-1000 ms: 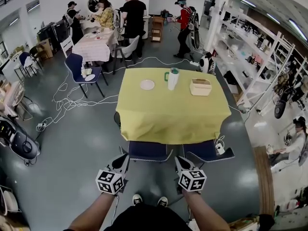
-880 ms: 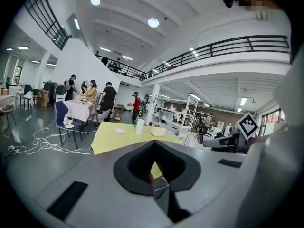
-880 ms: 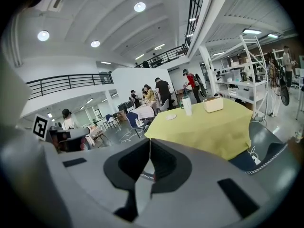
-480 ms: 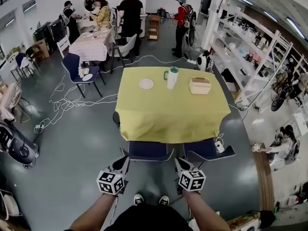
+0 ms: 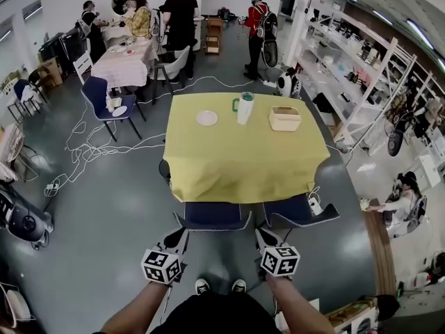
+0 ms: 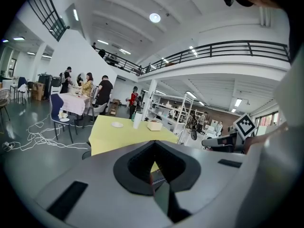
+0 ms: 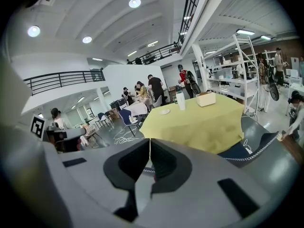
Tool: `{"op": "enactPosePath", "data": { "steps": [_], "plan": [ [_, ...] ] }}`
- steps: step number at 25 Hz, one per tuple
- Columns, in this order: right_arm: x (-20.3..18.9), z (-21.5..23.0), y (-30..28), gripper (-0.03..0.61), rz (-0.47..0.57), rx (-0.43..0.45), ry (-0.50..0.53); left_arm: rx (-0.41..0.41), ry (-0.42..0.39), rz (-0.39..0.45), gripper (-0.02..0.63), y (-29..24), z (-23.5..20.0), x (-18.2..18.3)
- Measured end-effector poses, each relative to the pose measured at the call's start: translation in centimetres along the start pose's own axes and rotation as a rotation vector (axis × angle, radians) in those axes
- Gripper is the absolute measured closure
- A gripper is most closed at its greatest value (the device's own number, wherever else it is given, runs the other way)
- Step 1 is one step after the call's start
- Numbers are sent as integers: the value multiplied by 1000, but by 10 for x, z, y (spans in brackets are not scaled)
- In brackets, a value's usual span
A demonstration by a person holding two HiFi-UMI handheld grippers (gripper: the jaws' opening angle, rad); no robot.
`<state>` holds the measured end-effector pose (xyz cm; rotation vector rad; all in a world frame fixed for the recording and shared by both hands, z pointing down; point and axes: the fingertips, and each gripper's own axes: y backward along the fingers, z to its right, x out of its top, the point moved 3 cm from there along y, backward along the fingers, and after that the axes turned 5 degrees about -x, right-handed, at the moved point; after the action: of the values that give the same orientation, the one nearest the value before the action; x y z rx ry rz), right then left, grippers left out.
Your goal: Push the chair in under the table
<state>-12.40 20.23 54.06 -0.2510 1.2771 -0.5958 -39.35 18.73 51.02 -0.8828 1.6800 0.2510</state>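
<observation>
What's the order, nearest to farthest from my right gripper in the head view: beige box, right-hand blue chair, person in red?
1. Right-hand blue chair, just ahead of the right gripper, at the near edge of the table.
2. Beige box, on the table's far right.
3. Person in red, standing beyond the table.

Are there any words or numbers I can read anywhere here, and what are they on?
No words or numbers can be read.
Left gripper and right gripper: only black-and-white square markers, no letters.
White mark on the right-hand blue chair: too small to read.
Things on the shelves: too small to read.
</observation>
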Motion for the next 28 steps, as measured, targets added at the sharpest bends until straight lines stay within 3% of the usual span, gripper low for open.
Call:
{"op": "enactPosePath", "data": {
  "steps": [18, 24, 28],
  "plan": [
    [-7, -15, -16, 565, -13, -25, 18, -18, 17, -22, 604, -3, -29, -9],
    [-3, -3, -46, 565, -50, -2, 19, 1, 11, -55, 606, -24, -44, -9],
    [1, -3, -75, 565, -99, 50, 70, 13, -6, -78, 606, -44, -55, -7]
  ]
}}
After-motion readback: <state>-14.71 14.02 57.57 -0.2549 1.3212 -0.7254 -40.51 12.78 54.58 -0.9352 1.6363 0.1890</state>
